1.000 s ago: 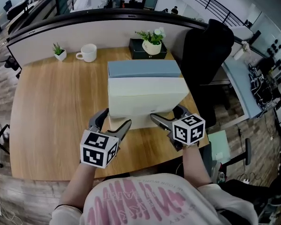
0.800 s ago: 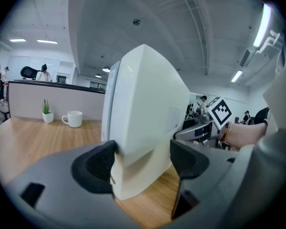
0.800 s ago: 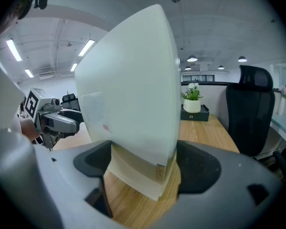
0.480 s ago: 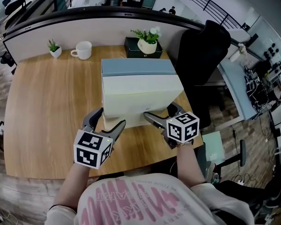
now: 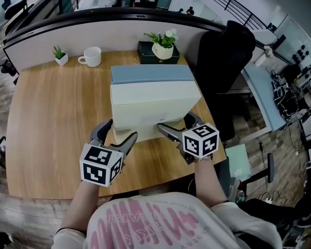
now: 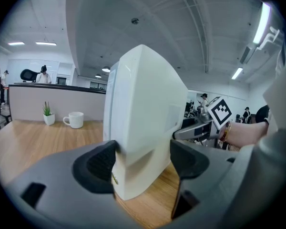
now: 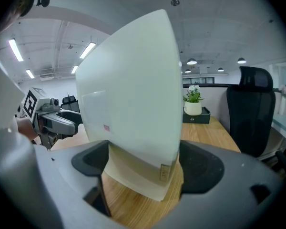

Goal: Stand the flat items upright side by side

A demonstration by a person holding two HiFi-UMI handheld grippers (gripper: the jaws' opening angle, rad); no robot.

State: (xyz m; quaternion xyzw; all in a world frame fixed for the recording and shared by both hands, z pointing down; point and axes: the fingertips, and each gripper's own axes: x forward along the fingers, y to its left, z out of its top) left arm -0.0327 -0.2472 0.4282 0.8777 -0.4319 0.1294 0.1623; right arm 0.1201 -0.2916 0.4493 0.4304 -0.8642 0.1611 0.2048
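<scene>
Claws (image 5: pixel 120 129) (image 5: pixel 174 122), two; upright boxes (image 5: pixel 153 95) (image 5: pixel 150 74), two

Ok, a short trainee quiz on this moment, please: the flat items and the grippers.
1. True or false: the cream item lies flat on the desk.
2. Which item stands right behind it?
3. Fill in: the left gripper and the right gripper each straddle a lower ____ of the cream item.
Key: 1 false, it stands upright. 2 the blue-grey item. 3 corner; the right gripper's jaws have just been opening.
</scene>
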